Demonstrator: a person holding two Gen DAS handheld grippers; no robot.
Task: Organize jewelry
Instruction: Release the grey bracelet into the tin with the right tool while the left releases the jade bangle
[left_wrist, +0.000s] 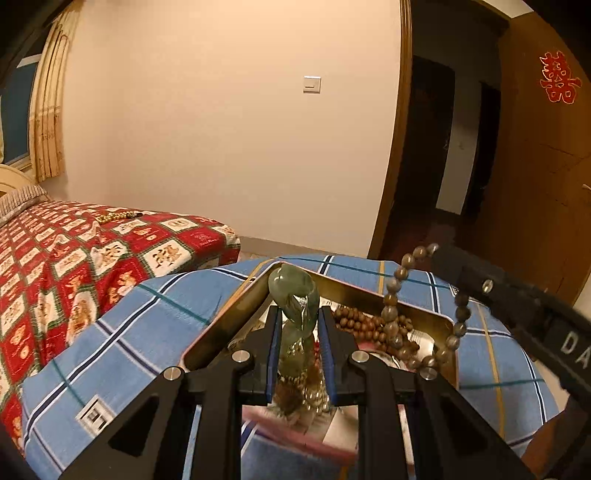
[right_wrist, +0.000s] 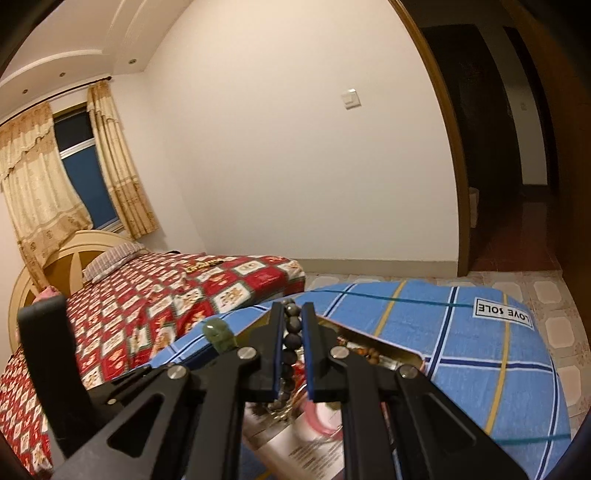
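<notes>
The bed with its red patterned cover stands at left against the wall. In front, a blue plaid cloth carries an open gold box holding brown beads. Left gripper is clamped on a green jade bangle, raised above the box. Right gripper is clenched on a grey bead bracelet, whose loop hangs over the box's right side.
</notes>
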